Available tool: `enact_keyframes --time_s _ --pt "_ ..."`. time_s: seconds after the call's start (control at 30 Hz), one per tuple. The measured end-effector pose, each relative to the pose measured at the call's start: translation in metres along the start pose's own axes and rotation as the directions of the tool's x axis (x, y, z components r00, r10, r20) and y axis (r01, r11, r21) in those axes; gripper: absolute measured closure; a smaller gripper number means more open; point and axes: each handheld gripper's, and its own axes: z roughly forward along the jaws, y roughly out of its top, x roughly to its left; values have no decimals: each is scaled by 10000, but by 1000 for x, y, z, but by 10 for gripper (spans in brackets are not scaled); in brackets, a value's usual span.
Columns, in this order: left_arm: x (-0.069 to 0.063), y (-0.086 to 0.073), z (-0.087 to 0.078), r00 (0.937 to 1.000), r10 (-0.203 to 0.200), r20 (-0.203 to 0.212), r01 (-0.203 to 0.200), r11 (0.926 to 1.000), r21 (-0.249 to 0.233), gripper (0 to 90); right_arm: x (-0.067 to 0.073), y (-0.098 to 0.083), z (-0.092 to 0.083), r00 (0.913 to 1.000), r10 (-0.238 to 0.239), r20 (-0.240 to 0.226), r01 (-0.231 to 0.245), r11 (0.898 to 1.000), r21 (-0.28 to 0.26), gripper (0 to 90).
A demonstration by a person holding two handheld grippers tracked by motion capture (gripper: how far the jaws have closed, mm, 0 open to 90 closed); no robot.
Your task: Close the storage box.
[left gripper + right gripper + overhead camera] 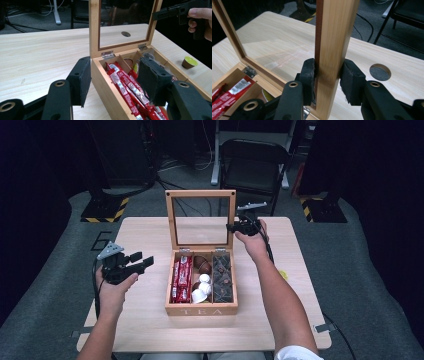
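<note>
high view: the wooden tea box sits mid-bench, its glass lid upright; the left hand-held gripper hovers beside it over bare bench, jaws parted, empty. left gripper view: red sachets fill the near compartment. right gripper view: the right hand-held gripper has its foam pads clamped on the lid's smooth frame edge.

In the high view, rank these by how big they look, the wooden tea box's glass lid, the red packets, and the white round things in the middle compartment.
1. glass lid, standing upright, clearly largest.
2. red packets, filling the left compartment.
3. white round things, smallest; the lid stands farther from the camera yet looks largest, so this order seems safe.
</note>
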Motion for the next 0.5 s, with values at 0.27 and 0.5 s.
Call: enact_keyframes --time_s 0.27,0.5 --pt "-2 -1 3 10000 53 17 -53 10000 77 442 5 -5 -7 9997 -244 72 246 9994 -231 654" --pt "-5 -1 6 10000 60 59 -61 9999 129 442 15 -12 -16 9973 -666 316 679 9968 -427 652"
